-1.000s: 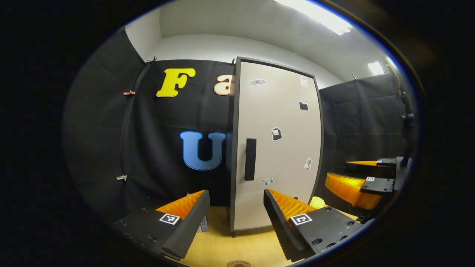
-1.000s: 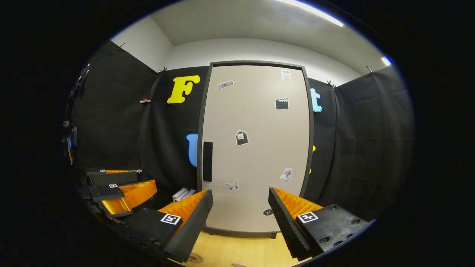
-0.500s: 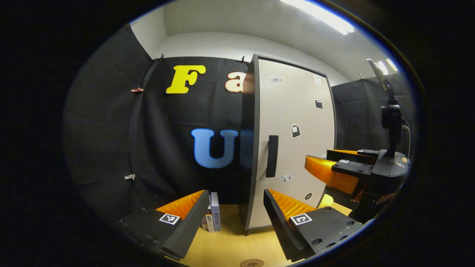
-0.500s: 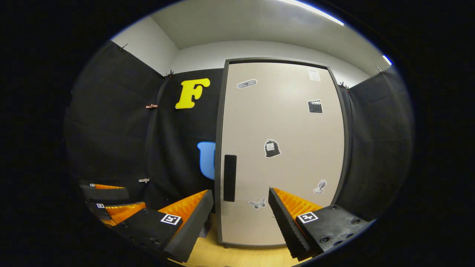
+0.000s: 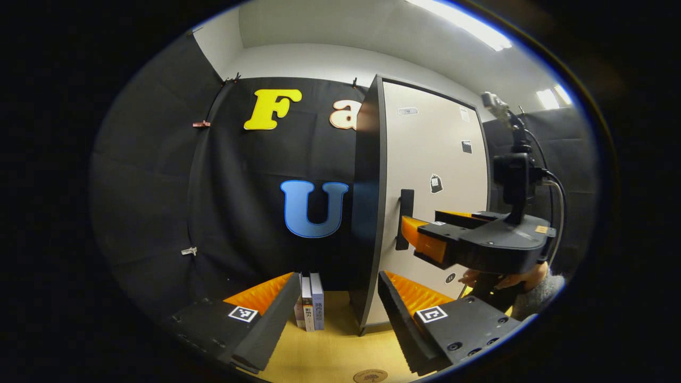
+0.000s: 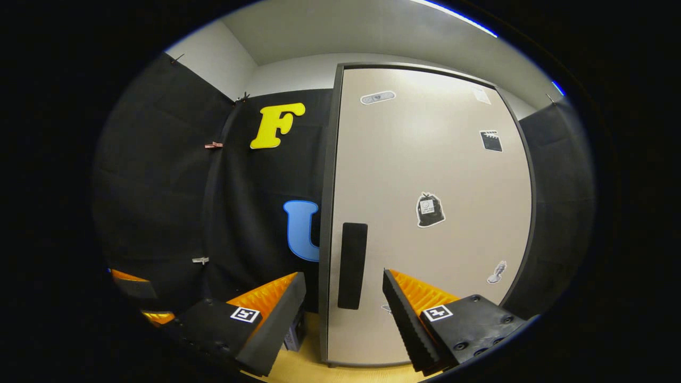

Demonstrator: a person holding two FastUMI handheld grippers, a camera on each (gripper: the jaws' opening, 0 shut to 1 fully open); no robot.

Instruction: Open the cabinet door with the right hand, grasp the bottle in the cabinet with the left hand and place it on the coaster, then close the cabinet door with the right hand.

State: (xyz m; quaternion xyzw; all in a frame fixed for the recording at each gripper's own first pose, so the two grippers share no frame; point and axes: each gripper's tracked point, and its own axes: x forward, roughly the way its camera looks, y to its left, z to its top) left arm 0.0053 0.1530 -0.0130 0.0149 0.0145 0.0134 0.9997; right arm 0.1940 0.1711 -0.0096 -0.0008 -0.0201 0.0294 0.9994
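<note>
In the left gripper view, the left gripper [image 5: 335, 314] hangs low over the wooden surface [image 5: 330, 356] with its fingers spread and nothing between them, facing the dark side edge of the closed cabinet [image 5: 367, 213]. The right gripper [image 5: 412, 234], held by a hand [image 5: 505, 279] at the right, reaches toward the pale door [image 5: 441, 154], its fingers parted and their tips just beside the dark handle [image 5: 405, 218]; whether they touch it cannot be told. A few books [image 5: 309, 306] stand upright against the booth wall, left of the cabinet, and a round coaster [image 5: 371, 376] lies on the surface at the bottom edge. In the right gripper view, the right gripper [image 6: 343, 314] faces the door [image 6: 441, 244] squarely, its fingers released and empty, the handle [image 6: 353, 265] standing in the gap ahead of them near the door's left edge. Stickers [image 6: 430, 209] dot the door. The left gripper [image 6: 133, 284] sits low at the far left. The bottle cannot be seen behind the shut door.
</note>
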